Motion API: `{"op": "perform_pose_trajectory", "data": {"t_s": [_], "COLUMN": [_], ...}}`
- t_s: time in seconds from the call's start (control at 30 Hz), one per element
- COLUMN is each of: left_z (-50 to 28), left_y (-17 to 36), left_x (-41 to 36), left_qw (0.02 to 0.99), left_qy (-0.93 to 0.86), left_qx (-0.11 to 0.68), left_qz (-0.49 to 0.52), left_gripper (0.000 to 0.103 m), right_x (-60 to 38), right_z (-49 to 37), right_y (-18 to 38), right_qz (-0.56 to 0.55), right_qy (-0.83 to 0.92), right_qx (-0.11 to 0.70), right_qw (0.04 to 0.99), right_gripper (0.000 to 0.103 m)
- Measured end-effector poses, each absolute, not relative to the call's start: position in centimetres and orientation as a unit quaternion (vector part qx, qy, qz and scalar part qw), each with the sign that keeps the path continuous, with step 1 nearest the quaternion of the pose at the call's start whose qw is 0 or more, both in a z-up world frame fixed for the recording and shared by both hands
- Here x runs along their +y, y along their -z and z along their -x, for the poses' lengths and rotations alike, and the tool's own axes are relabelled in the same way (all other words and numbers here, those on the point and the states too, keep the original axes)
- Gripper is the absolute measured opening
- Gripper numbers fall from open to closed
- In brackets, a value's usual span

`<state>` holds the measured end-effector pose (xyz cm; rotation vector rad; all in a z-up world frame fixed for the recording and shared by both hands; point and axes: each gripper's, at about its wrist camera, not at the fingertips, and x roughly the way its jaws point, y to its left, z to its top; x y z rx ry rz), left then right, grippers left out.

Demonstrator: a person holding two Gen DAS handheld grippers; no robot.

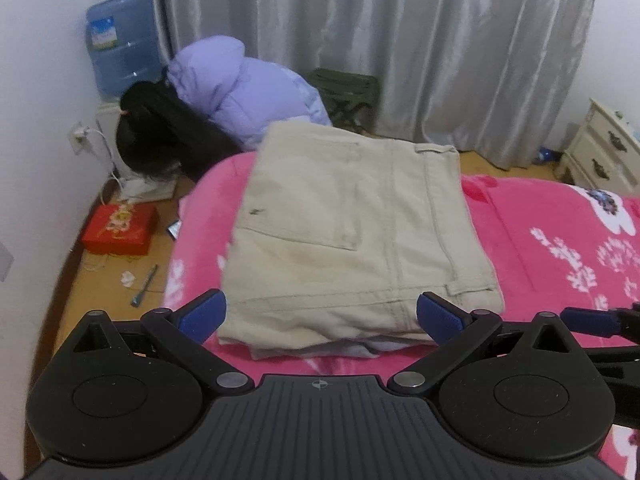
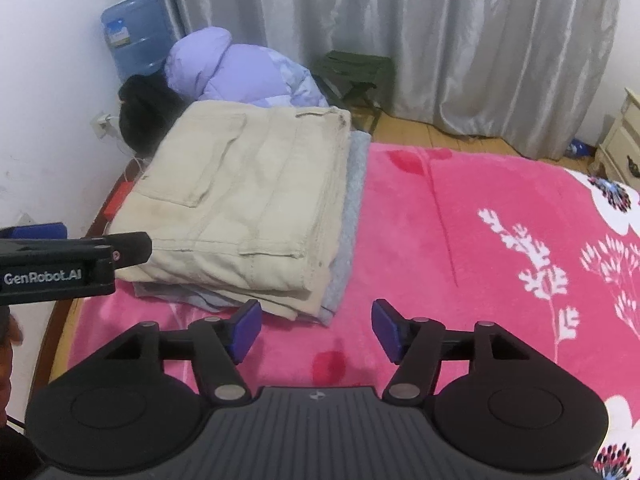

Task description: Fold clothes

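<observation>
Folded beige trousers [image 1: 344,232] lie on top of a folded grey garment [image 2: 352,184] near the left corner of a bed with a pink floral blanket [image 1: 540,248]. My left gripper [image 1: 320,316] stands wide open just in front of the stack's near edge, its blue pads on either side of that edge and apart from the cloth. In the right wrist view the beige trousers [image 2: 240,200] sit left of centre. My right gripper [image 2: 316,328] is open over bare blanket just right of the stack's near corner, holding nothing. The left gripper's body [image 2: 60,264] shows at the left edge.
A person in a lilac puffer jacket [image 1: 240,92] bends down beyond the bed's far left corner. A blue water bottle [image 1: 120,40], a red box [image 1: 118,230] and small items lie on the wood floor. A green folding stool [image 1: 344,92], grey curtains and a cream dresser [image 1: 604,152] stand behind.
</observation>
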<state>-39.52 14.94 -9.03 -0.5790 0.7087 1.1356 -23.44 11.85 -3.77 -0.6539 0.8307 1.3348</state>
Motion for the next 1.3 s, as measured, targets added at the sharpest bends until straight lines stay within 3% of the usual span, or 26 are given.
{"op": "perform_pose_trajectory", "data": {"t_s": [0.47,1.3], "left_z": [39.8,39.5], "left_y": [7.9,8.6], "left_x": [14.5,15.0], "left_qw": [0.746,0.735], "left_qy": [-0.539,-0.537], "left_qx": [0.310,0.346], "left_qz": [0.238,0.227], "left_gripper": [0.103,0.103], "right_x": [11.2,11.5], "right_z": [25.1,25.2], "right_y": [3.5,3.7], "right_qz": [0.319,0.325], "right_qy": [-0.611,-0.618], "right_qx": [0.335,0.336], "right_qw": [0.643,0.631], "right_gripper": [0.076,0.076]}}
